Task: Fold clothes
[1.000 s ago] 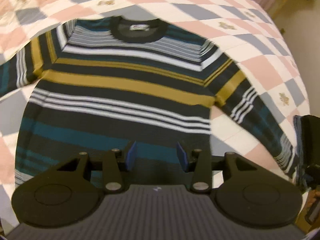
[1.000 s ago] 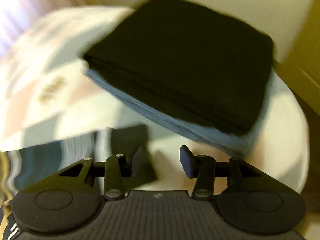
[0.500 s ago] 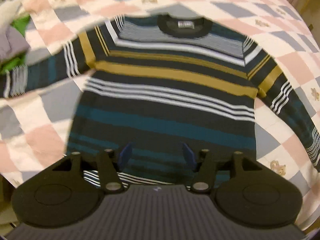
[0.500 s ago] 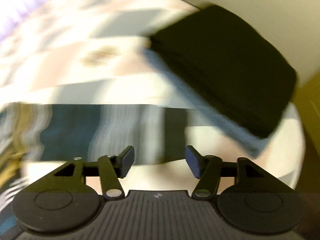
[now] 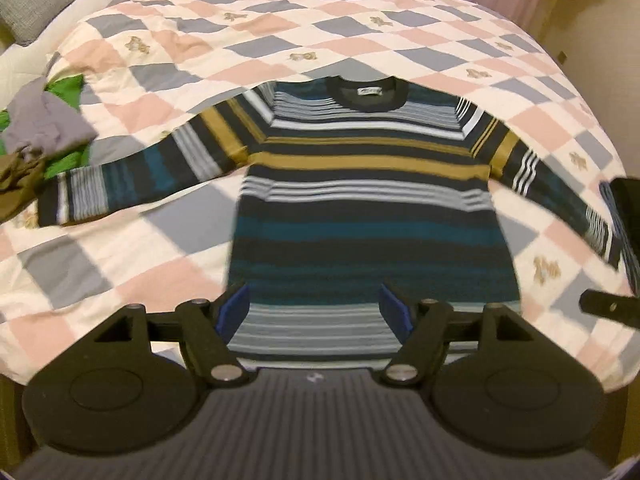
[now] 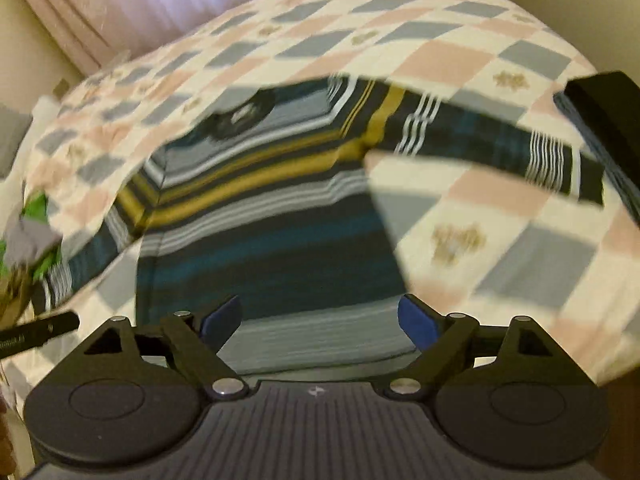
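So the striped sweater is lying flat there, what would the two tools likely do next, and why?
Probably lower the left tool and right tool onto the hem of the striped sweater. It lies spread face-up on the quilt with both sleeves out, and both tools are open and hold nothing.

Left gripper at lower centre of the frame, matte black linkage arms, round black discs at each side, silver screw heads, blue pads, ribbed dark grey body with small white mark, right gripper alike
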Available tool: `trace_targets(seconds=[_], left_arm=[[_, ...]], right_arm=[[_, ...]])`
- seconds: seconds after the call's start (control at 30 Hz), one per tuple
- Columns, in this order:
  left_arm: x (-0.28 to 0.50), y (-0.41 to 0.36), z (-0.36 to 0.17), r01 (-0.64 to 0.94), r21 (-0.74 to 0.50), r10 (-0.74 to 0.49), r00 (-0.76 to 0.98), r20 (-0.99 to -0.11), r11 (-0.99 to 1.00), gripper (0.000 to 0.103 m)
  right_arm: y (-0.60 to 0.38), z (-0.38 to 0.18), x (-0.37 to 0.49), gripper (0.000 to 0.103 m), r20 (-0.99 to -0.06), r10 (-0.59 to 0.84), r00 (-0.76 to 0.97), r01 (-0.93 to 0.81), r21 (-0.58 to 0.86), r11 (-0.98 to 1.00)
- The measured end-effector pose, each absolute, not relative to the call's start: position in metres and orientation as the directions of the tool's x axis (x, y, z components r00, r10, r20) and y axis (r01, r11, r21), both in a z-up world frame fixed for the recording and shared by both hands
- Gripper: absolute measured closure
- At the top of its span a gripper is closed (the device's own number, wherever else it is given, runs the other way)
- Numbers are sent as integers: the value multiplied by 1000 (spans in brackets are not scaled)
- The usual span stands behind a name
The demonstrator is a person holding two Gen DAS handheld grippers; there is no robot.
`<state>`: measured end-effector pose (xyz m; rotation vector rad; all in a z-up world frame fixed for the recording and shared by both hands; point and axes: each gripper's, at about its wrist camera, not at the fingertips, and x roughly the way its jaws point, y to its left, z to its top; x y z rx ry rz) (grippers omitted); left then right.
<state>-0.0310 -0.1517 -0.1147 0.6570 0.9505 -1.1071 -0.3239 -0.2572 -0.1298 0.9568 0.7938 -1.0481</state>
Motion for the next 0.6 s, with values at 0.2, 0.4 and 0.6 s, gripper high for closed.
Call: trace_targets(seconds=[0.2, 0.4, 0.6], left_arm=[[-6, -84, -91, 957, 52, -466, 186, -865, 284, 28], [9, -43, -66, 964, 52, -492, 178, -852, 260, 24], [17, -17, -53, 965, 44, -528, 180, -830, 260, 22]], right_arm=[[-159, -108, -283, 9, -863, -428, 269, 962, 221, 159], [-104, -79, -268, 7, -857, -459, 234, 972, 198, 127], [-85, -66, -255, 6, -846, -484, 224, 973, 167, 159]])
